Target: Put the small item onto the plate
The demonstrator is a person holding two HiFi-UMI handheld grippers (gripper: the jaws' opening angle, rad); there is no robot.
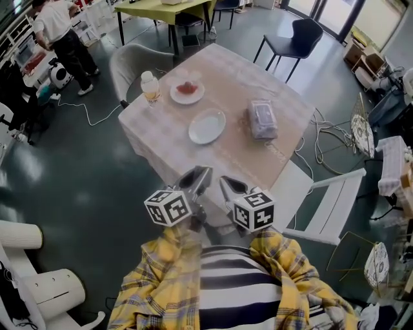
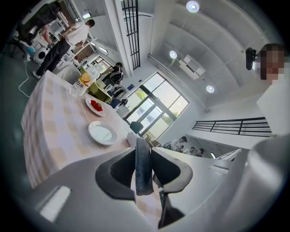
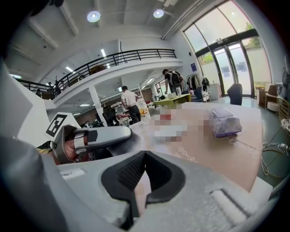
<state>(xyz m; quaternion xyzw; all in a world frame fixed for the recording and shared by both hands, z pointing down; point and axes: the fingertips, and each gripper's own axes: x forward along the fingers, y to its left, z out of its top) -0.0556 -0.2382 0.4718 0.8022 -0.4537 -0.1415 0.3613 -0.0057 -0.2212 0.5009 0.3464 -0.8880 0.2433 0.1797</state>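
Left tongs (image 1: 201, 173): jaws together, nothing between them. Right tongs (image 1: 224, 182): jaws meeting at the tips, empty, just beside the left pair, both held over the near corner of the table (image 1: 258, 161). Table: square, under a pale checked cloth. Empty plate (image 1: 207, 126): white, straight ahead of the tongs, mid-table. Second plate (image 1: 173, 95): smaller, farther ahead and slightly left, holding small red pieces (image 1: 188, 87). Bottle (image 1: 150, 87): yellowish contents, left of that plate, at the table's edge. Clear box (image 1: 262, 120): ahead and right of the tongs. Seating: grey chair (image 1: 132, 64) at the far left side, black chair (image 1: 298, 35) beyond the far corner, white chair (image 1: 335, 200) right of the tongs. Floor (image 1: 84, 187): dark, glossy, with a white cable (image 1: 90, 116) to the left. Room: green table (image 1: 161, 9) far ahead; person (image 1: 61, 32) standing far left; tall windows and a railed upper gallery in the gripper views.
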